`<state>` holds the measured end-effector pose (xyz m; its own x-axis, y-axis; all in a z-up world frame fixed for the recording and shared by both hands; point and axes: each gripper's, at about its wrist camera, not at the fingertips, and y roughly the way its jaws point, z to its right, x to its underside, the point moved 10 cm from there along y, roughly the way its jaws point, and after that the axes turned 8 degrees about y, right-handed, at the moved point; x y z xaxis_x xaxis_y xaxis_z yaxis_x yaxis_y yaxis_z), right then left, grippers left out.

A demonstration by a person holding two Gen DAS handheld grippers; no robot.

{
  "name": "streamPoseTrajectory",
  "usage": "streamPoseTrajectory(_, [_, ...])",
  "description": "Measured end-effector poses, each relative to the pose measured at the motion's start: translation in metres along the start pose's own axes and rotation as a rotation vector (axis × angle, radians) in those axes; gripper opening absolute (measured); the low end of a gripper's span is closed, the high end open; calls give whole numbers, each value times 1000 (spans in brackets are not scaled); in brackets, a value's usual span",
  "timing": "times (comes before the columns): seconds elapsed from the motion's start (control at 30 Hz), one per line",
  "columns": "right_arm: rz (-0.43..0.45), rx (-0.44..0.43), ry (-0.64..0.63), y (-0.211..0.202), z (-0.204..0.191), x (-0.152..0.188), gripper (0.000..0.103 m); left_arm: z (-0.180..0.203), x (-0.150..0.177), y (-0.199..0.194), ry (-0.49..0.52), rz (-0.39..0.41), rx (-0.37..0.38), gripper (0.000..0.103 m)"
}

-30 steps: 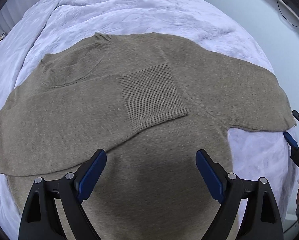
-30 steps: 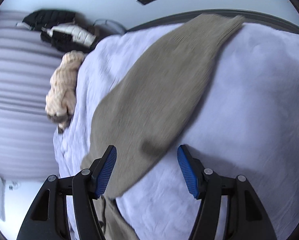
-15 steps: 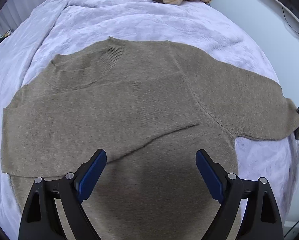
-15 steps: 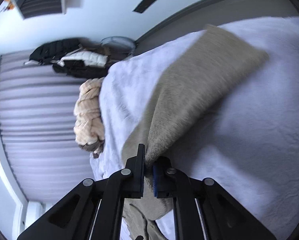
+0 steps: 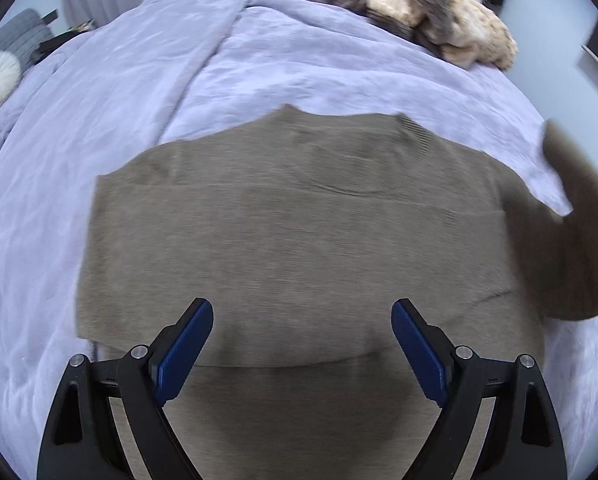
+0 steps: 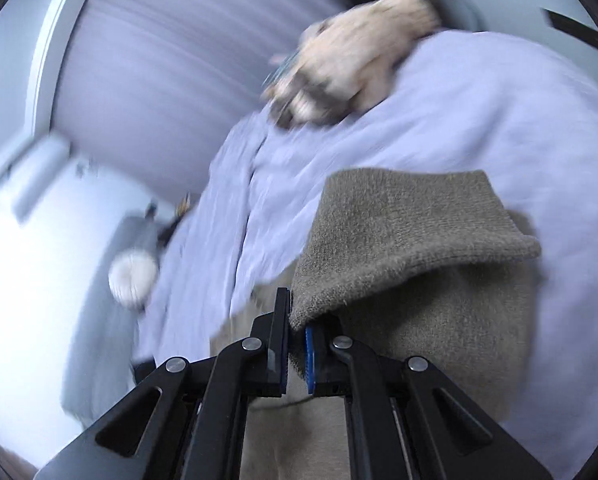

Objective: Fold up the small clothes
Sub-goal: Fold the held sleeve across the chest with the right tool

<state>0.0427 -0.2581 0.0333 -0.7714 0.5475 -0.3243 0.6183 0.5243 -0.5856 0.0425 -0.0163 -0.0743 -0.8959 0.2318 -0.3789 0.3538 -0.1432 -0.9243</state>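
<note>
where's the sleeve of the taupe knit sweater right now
The taupe knit sweater's sleeve is lifted off the lavender bedspread, its edge pinched in the right gripper. In the left wrist view it rises at the far right, beside the sweater's body.

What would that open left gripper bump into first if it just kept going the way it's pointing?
Most likely the brown sweater spread on the bed: the left gripper points steeply down with knit fabric filling the gap between its open jaws. How far off the fabric lies is unclear.
</note>
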Motion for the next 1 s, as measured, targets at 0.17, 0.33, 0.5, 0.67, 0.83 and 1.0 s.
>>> streamPoseTrajectory(0.17, [-219, 108, -55, 104, -2, 69, 10, -50, 6, 7, -66, 3, -32, 91])
streamPoseTrajectory(0.33, [-279, 160, 146, 134, 38, 91, 39, -76, 10, 13, -96, 13, 20, 91])
streamPoseTrajectory(0.5, [-97, 143, 345, 108, 61, 58, 49, -82, 7, 15, -185, 61, 211, 91])
streamPoseTrajectory(0.67, [-122, 118, 213, 130, 19, 47, 13, -78, -1, 10, -301, 97, 479, 91])
streamPoseTrajectory(0.83, [-298, 69, -26, 175, -48, 107, 13, -77, 1, 18, -379, 70, 623, 91])
streamPoseTrajectory(1.0, [-482, 126, -38, 198, -37, 173, 27, -71, 2, 24, -394, 53, 643, 91])
